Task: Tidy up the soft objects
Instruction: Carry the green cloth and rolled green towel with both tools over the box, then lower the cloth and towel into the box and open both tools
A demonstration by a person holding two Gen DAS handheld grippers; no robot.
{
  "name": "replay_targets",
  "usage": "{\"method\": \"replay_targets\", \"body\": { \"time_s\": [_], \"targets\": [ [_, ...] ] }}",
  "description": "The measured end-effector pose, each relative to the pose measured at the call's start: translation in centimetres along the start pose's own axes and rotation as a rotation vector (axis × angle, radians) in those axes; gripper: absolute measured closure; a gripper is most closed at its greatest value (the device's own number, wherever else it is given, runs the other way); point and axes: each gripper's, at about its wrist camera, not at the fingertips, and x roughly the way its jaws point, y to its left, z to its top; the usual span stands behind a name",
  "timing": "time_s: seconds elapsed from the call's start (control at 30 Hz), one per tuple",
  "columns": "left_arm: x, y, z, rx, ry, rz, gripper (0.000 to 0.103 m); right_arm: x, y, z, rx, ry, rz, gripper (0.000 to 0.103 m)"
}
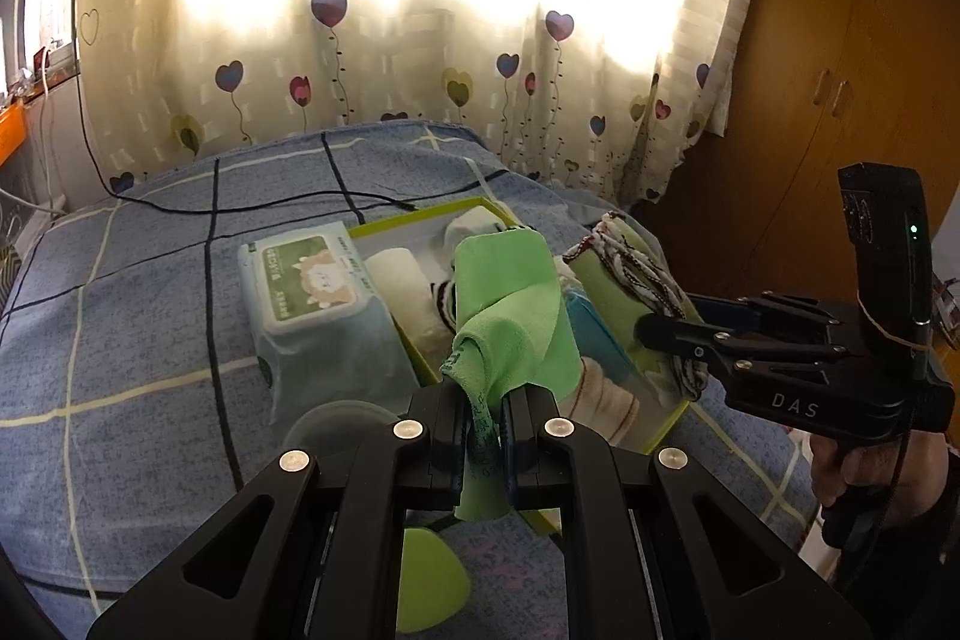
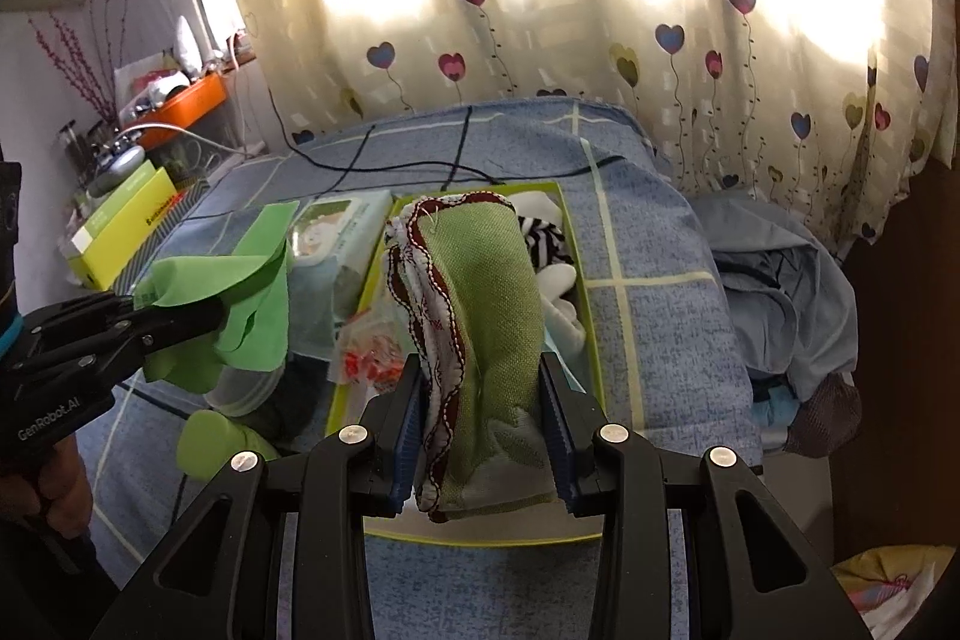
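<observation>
My left gripper [image 1: 486, 418] is shut on a bright green microfiber cloth [image 1: 510, 316] and holds it above the near end of a lime-rimmed box [image 1: 414, 214] on the bed. My right gripper [image 2: 483, 400] is shut on a folded olive-green cloth with red and white stitched edging [image 2: 480, 292], held over the same box [image 2: 591, 340]. In the box lie a rolled white towel [image 1: 402, 286], striped socks [image 2: 543, 232] and a white sock [image 2: 561, 280]. The left gripper with the bright cloth also shows in the right wrist view [image 2: 180, 322].
A pack of wet wipes [image 1: 306, 304] lies left of the box on the blue checked bedspread [image 1: 120, 292]. A black cable [image 1: 270, 205] runs across the bed. A crumpled blue garment [image 2: 780, 280] lies right. A yellow-green carton [image 2: 120, 226] and cluttered shelf stand left. Curtains behind.
</observation>
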Motion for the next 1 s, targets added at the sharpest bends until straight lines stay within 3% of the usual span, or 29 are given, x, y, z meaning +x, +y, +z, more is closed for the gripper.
{"method": "replay_targets", "body": {
  "time_s": [0.27, 0.5, 0.83, 1.0],
  "targets": [
    [3.4, -2.2, -1.7, 0.014, 0.106, -0.052, 0.094, 1.8, -1.9, -1.8, 0.014, 0.058, -0.01, 0.069],
    [6.0, -2.1, -2.2, -0.015, 0.177, -0.041, 0.094, 3.1, -2.2, -1.7, 0.012, 0.068, 0.005, 0.068],
    [8.0, -1.4, -1.4, -0.047, 0.176, 0.004, 0.093, 4.6, -2.5, -0.6, 0.02, 0.059, 0.028, 0.067],
    [7.7, -1.5, -1.6, -0.043, 0.179, -0.025, 0.091, 3.9, -2.3, -1.1, 0.018, 0.063, 0.045, 0.057]
  ]
}}
